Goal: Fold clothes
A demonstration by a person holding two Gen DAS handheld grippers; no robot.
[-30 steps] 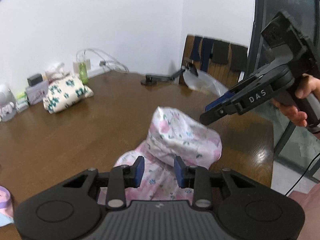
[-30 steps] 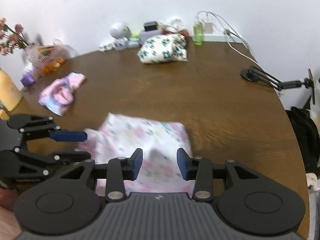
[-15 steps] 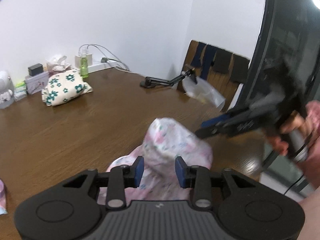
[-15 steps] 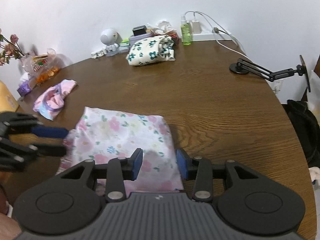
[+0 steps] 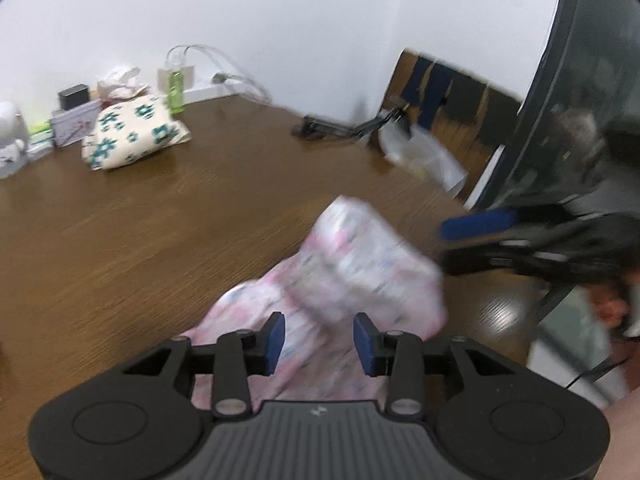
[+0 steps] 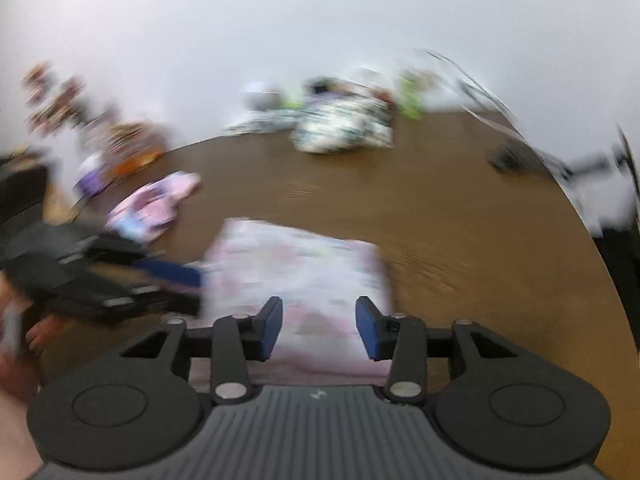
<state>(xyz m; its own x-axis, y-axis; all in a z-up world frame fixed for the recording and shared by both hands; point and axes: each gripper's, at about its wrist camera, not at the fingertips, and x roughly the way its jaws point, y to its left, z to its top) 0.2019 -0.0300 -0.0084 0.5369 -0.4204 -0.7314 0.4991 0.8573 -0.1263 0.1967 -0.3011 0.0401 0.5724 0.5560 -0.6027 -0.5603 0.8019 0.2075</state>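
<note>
1. While both views are smeared by motion, a pink floral garment is seen lying folded on the brown wooden table, near its front edge.
2. The left gripper is held over the garment's near end; its jaws are opening, with cloth seen between the blue pads but not pinched.
3. The right gripper is likewise opening above the garment, nothing being grasped.
4. A folded cream cloth with teal flowers is left well apart, by the wall.

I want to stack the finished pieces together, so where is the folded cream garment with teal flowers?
The cream garment lies at the table's far edge by the wall, upper left in the left wrist view, beside the green bottle.
</note>
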